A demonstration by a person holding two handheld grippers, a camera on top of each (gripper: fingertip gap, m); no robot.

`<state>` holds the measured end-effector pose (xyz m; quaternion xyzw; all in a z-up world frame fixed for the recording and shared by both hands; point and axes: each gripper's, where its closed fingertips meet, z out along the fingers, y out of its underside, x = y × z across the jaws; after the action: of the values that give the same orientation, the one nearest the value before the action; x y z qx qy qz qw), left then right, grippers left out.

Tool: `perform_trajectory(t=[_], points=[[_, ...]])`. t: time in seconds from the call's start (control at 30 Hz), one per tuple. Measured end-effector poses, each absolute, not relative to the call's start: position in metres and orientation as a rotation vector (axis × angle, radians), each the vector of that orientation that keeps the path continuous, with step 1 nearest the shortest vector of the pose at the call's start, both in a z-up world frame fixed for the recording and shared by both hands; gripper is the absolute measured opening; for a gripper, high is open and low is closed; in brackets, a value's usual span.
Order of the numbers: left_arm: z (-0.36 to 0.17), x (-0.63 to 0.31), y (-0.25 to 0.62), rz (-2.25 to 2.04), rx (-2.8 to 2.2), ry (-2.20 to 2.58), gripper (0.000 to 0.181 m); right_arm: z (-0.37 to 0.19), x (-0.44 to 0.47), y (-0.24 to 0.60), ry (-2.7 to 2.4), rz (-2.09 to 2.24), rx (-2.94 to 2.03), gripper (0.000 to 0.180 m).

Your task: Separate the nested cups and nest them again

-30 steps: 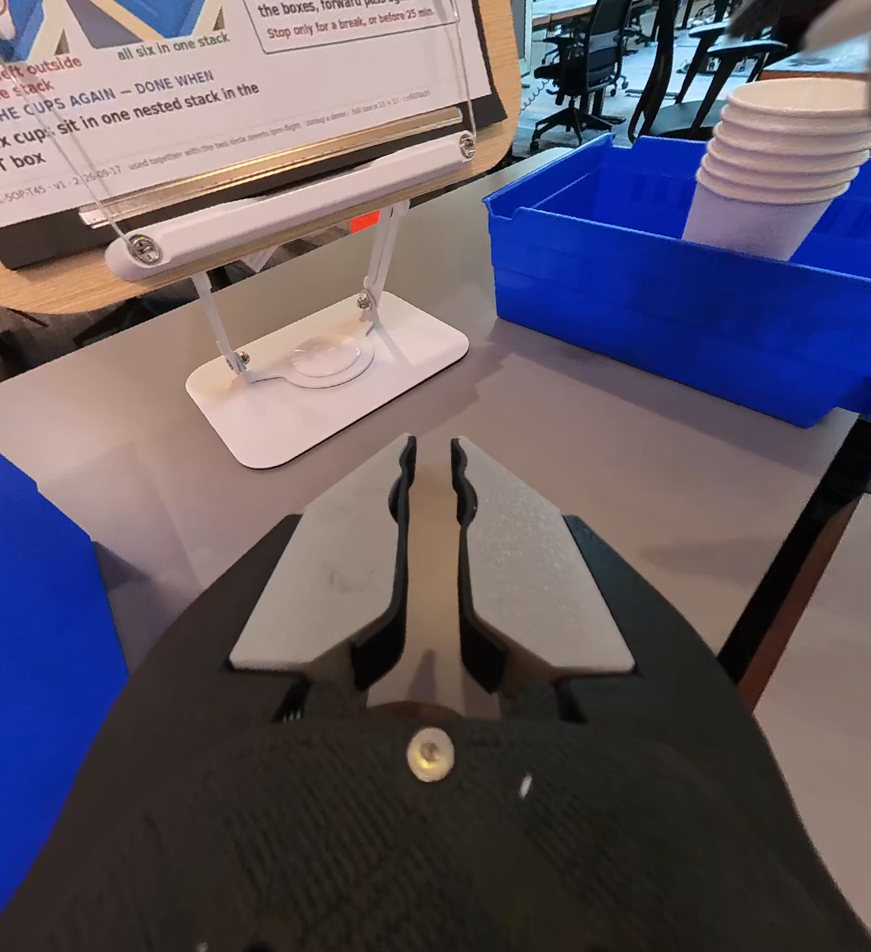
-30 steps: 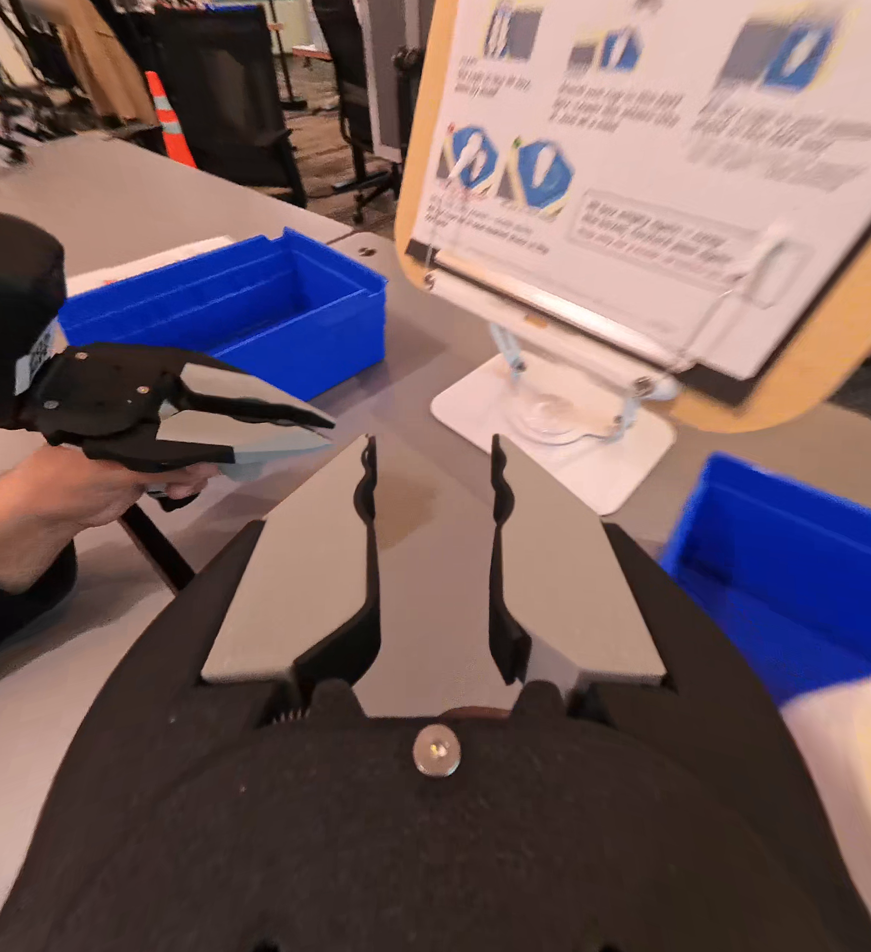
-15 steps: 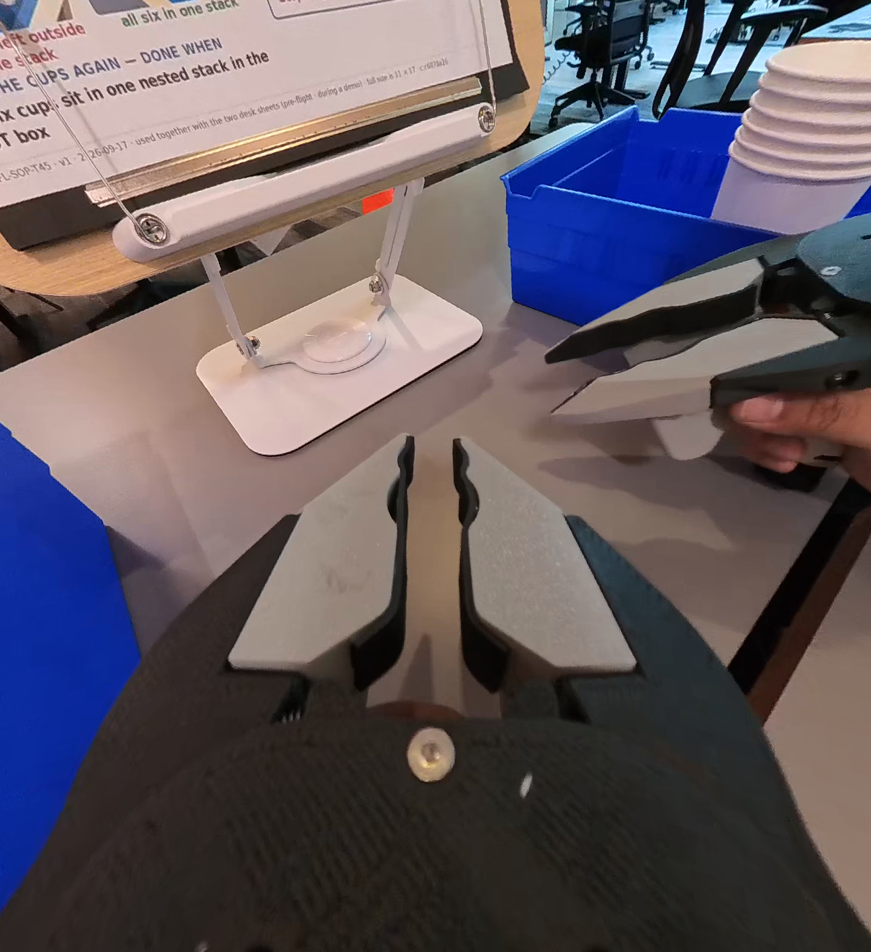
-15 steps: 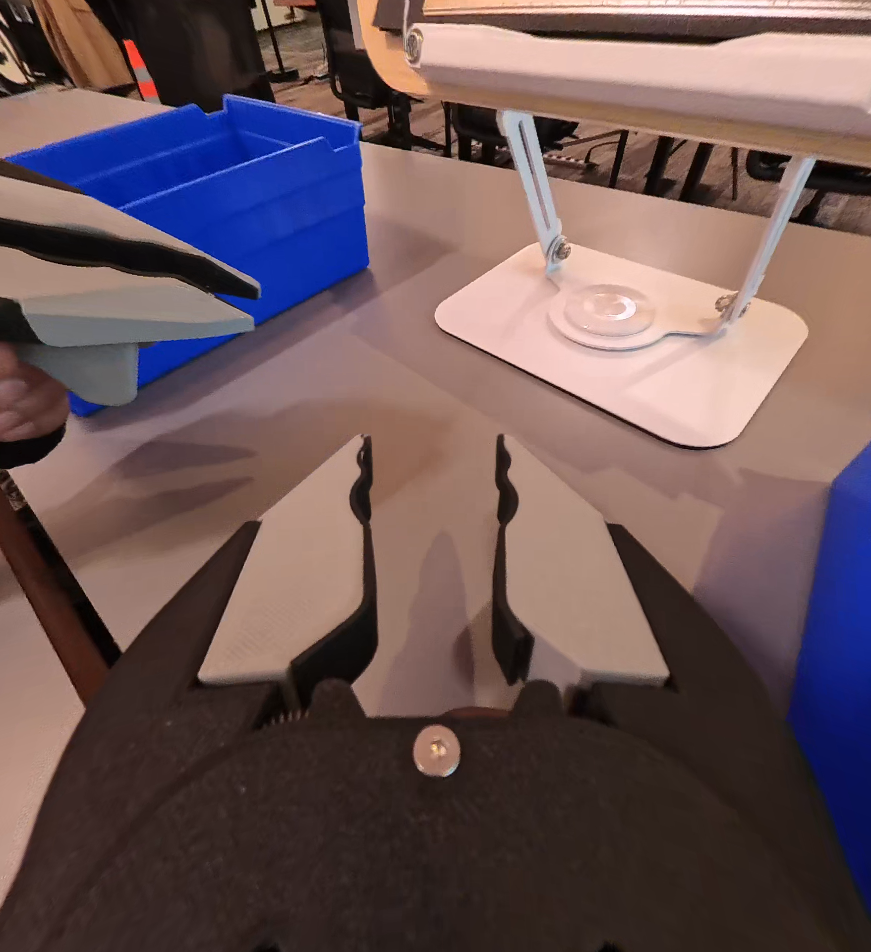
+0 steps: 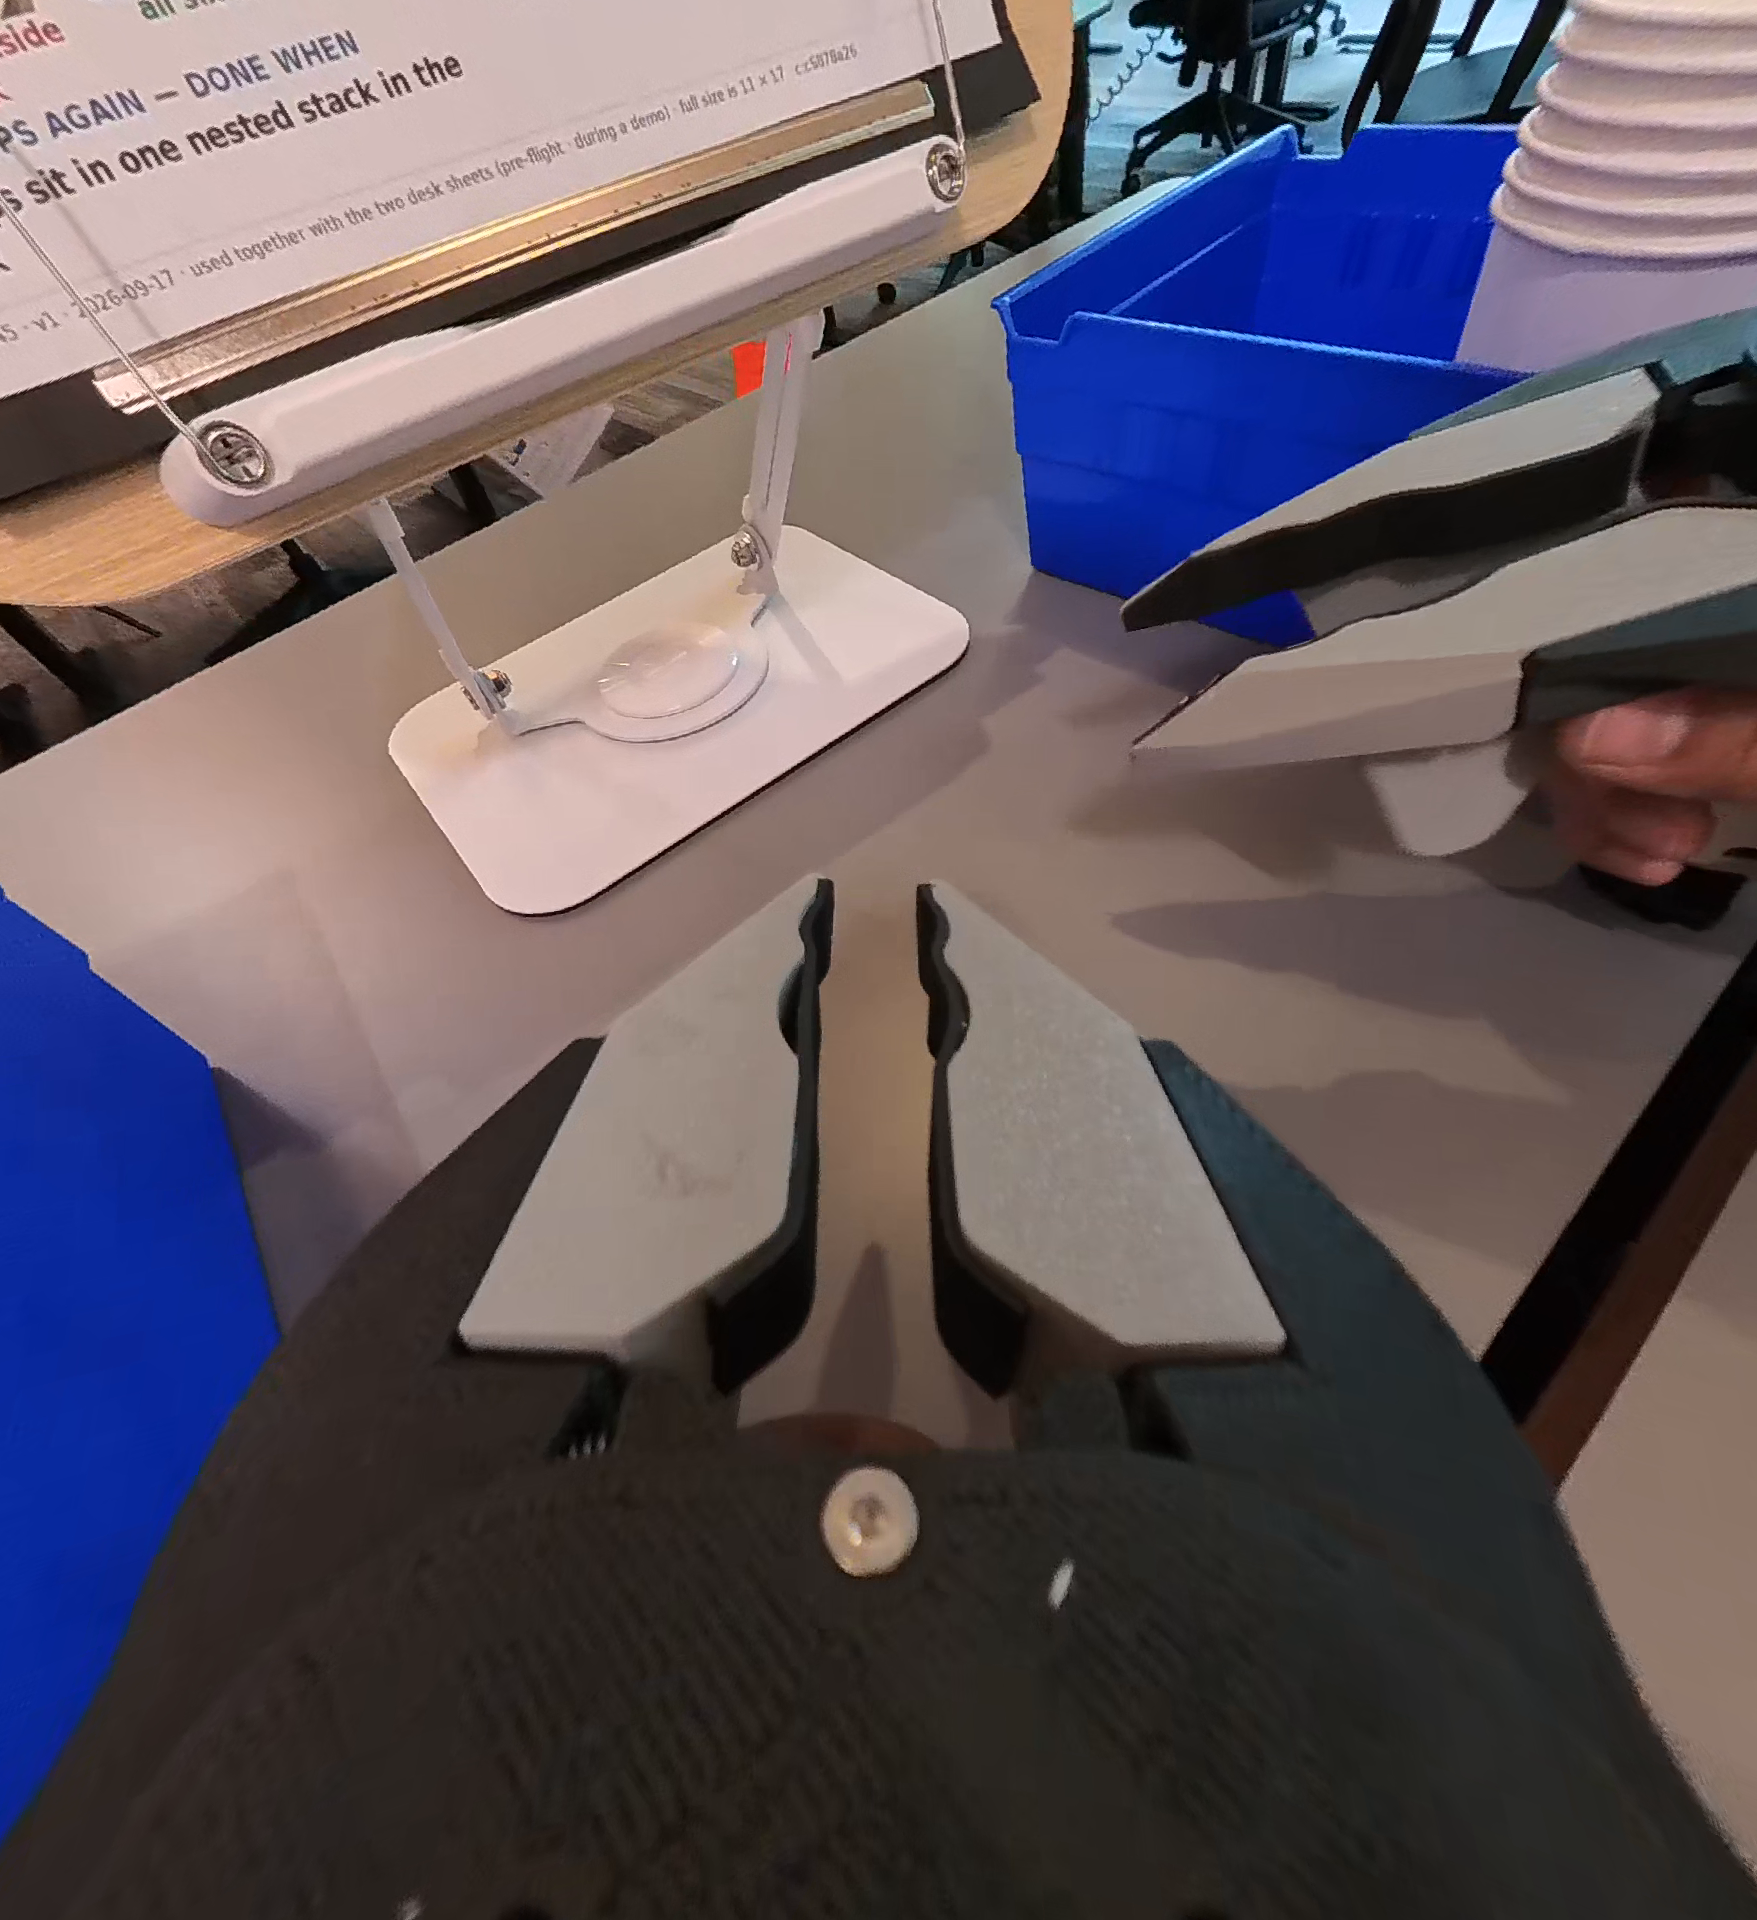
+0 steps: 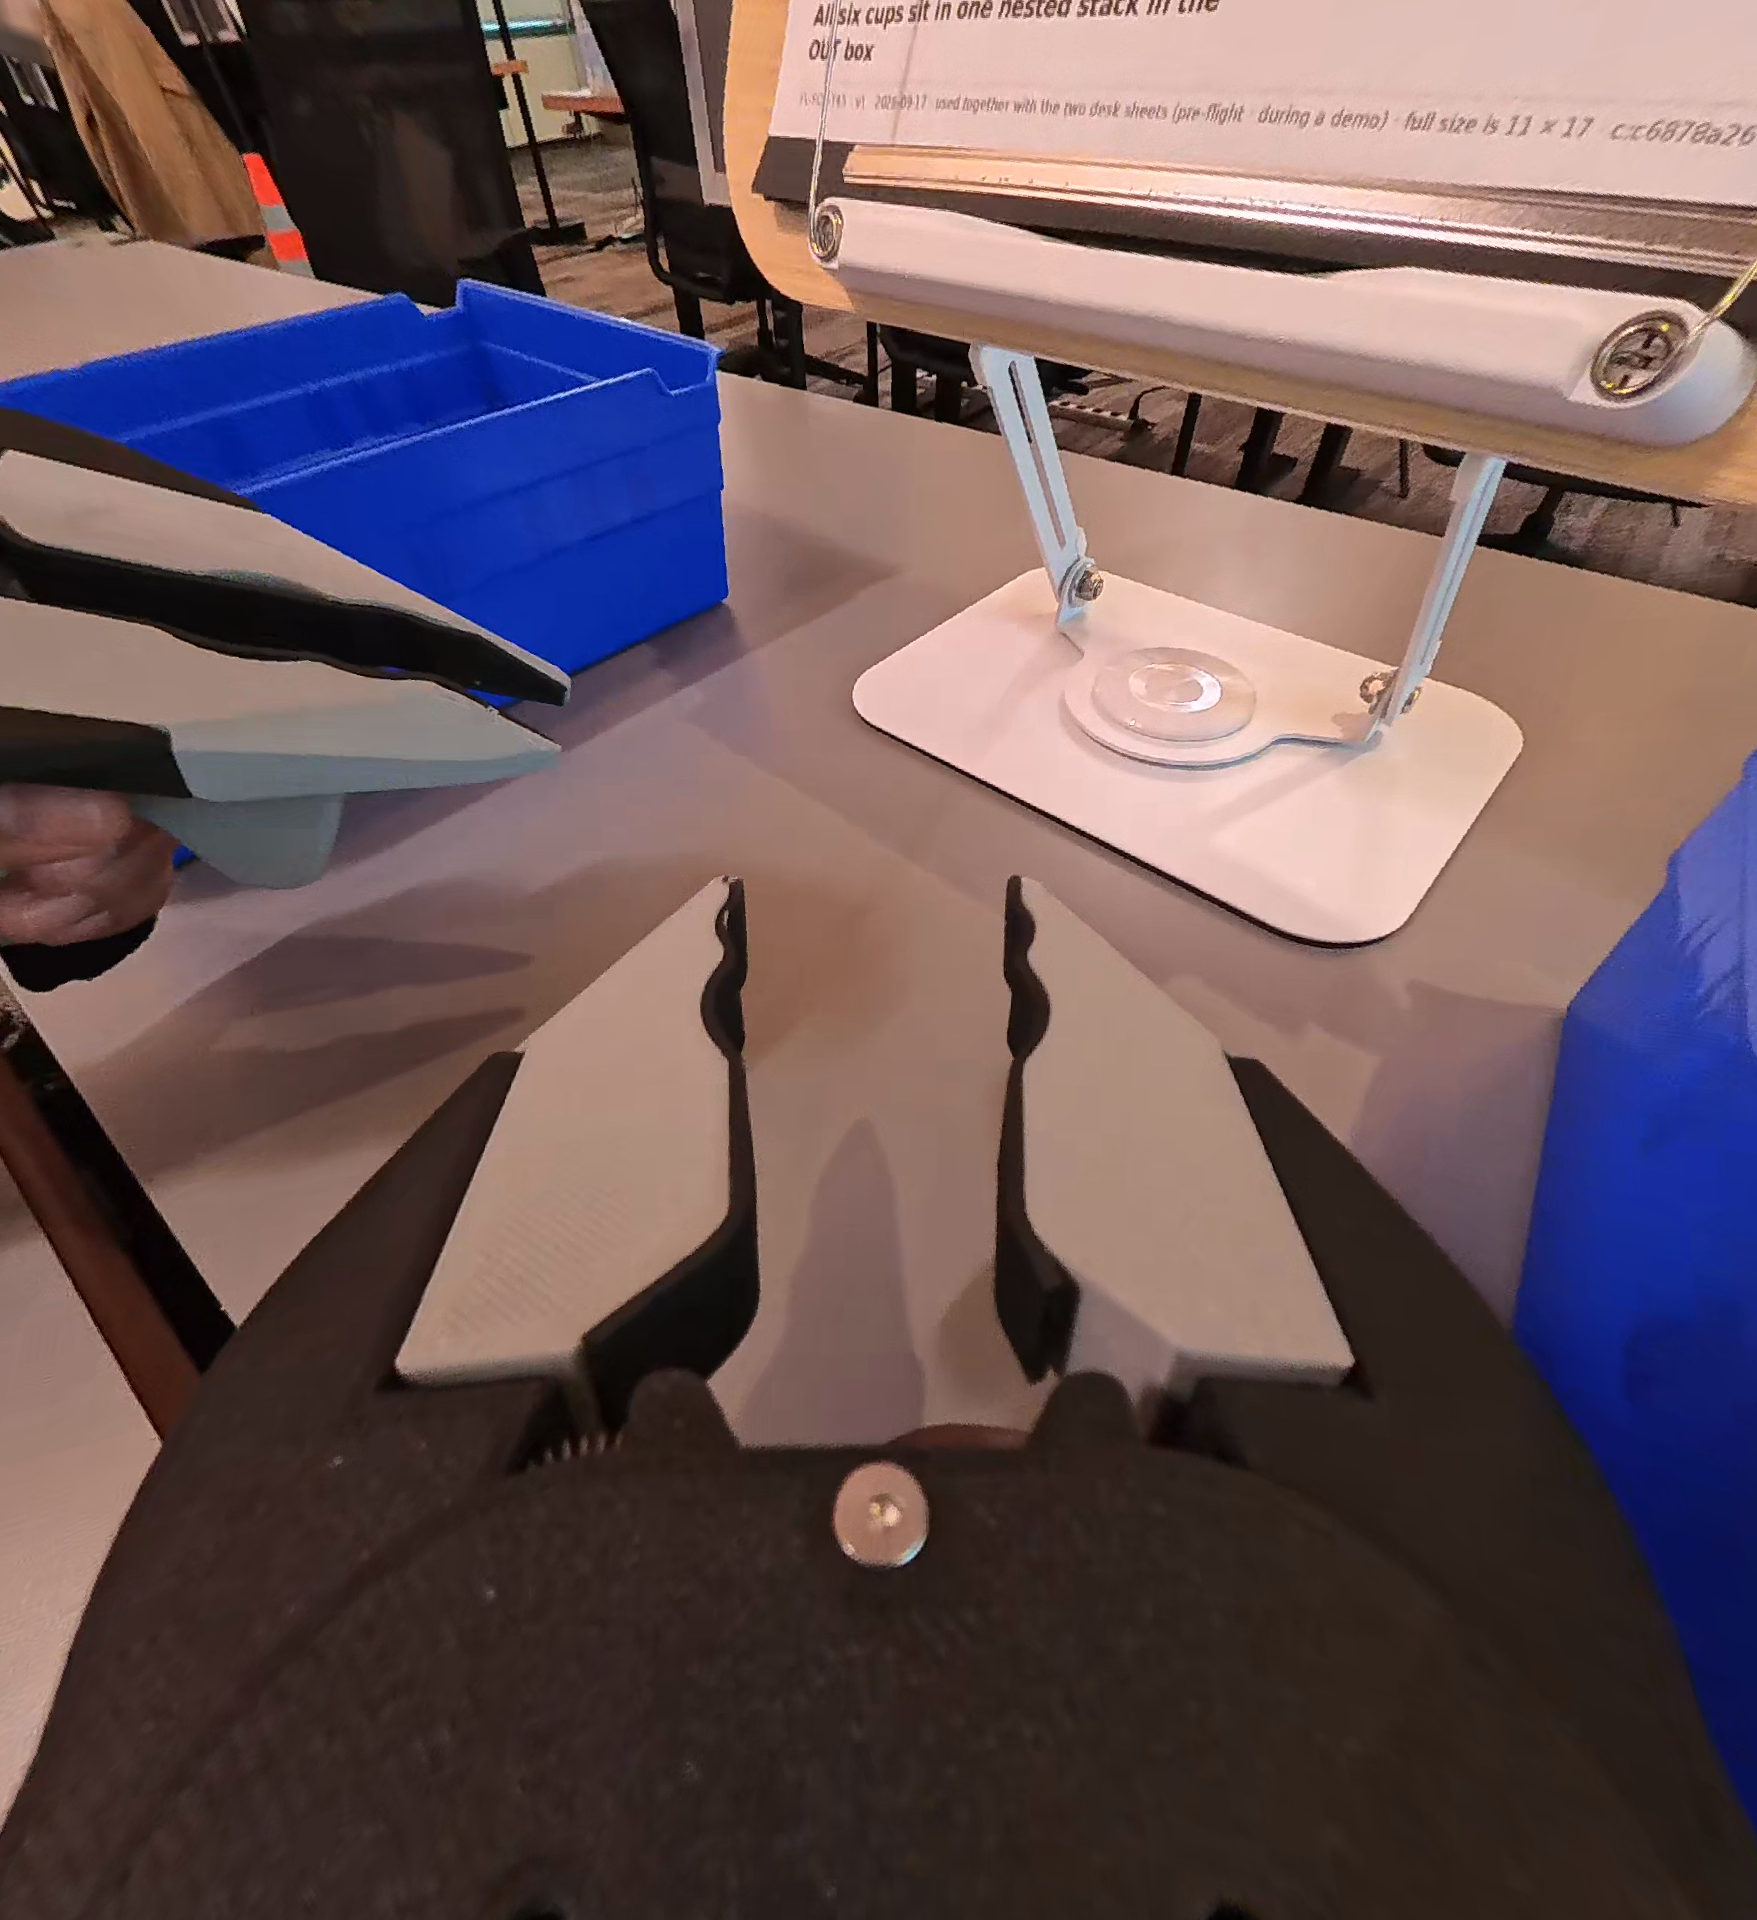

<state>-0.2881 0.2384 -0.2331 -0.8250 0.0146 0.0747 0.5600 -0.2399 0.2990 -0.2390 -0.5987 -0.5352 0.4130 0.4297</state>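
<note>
Nested cups [image 5: 1674,156] stand as one white stack inside the right-hand blue bin [image 5: 1217,416], so by this evidence separation has not begun and every step remains. The left-hand blue bin [image 6: 500,488] shows no contents. Left hand-held gripper [image 5: 874,914] is nearly closed on nothing; right hand-held gripper [image 6: 869,914] is released, both low over the table [image 5: 1113,831].

The left tongs [image 5: 871,896] hover empty, their jaws parted by a narrow gap. The right tongs [image 6: 869,894] hover empty too, jaws wider apart. Each is held in a hand [image 5: 1705,790], tips angled toward each other.
</note>
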Motion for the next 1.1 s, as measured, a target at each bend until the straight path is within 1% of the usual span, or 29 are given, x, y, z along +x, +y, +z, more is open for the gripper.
perform_trajectory(t=[0.2,0.37,0.5,0.57,0.67,0.73,1.0,1.1], points=[[-0.216,-0.297,0.233,0.259,-1.886,0.006,0.015,-0.227,-0.237,0.302,-1.314,0.978,-1.437,0.047],[-0.184,-0.302,0.223,0.268,-1.758,-0.064,0.020,-0.192,-0.226,0.297,-1.240,0.924,-1.292,0.047],[-0.168,-0.308,0.214,0.302,-1.693,-0.101,0.024,-0.166,-0.215,0.294,-1.178,0.880,-1.184,0.046],[-0.167,-0.309,0.213,0.294,-1.701,-0.100,0.030,-0.158,-0.210,0.295,-1.172,0.838,-1.154,0.047],[-0.171,-0.309,0.210,0.270,-1.738,-0.114,0.048,-0.147,-0.202,0.300,-1.156,0.779,-1.129,0.048],[-0.170,-0.311,0.206,0.279,-1.740,-0.128,0.057,-0.141,-0.195,0.305,-1.140,0.747,-1.126,0.049],[-0.139,-0.324,0.179,0.317,-1.596,-0.214,0.065,-0.116,-0.170,0.314,-1.033,0.849,-1.131,0.052],[-0.128,-0.336,0.165,0.335,-1.531,-0.277,0.067,-0.105,-0.146,0.326,-0.938,0.725,-1.119,0.050]])
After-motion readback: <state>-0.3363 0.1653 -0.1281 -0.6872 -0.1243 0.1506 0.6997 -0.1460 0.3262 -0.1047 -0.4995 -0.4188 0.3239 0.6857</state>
